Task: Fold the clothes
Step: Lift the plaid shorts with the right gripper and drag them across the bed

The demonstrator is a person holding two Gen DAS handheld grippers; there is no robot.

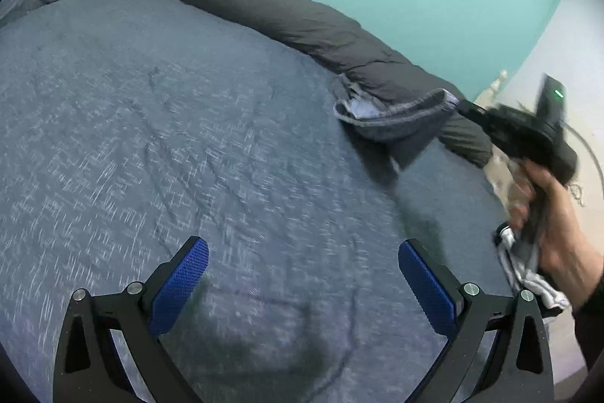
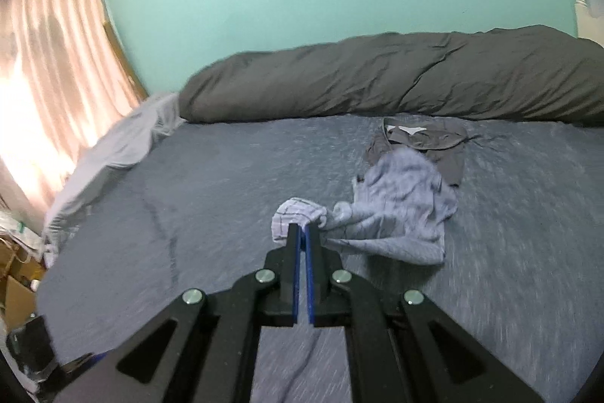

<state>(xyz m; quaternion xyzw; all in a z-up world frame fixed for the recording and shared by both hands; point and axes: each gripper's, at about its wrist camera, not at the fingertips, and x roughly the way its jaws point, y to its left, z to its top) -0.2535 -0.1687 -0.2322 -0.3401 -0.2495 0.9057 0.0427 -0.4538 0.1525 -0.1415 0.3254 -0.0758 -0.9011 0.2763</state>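
Observation:
My right gripper (image 2: 303,227) is shut on a light blue-grey garment (image 2: 400,210), pinching its striped waistband edge and lifting it off the blue bed cover (image 2: 211,176). In the left wrist view the right gripper (image 1: 462,106) holds the same garment (image 1: 392,116) at the far right of the bed. A dark grey garment (image 2: 426,138) lies behind it near the long pillow. My left gripper (image 1: 302,252) is open and empty, hovering over the bare bed cover (image 1: 170,123).
A long dark grey bolster (image 2: 396,78) runs along the back of the bed against the teal wall. A pale pillow (image 2: 124,142) lies at the left end. Curtains (image 2: 49,36) and boxes (image 2: 15,286) stand to the left. A white-grey cloth (image 1: 528,274) lies under the person's hand.

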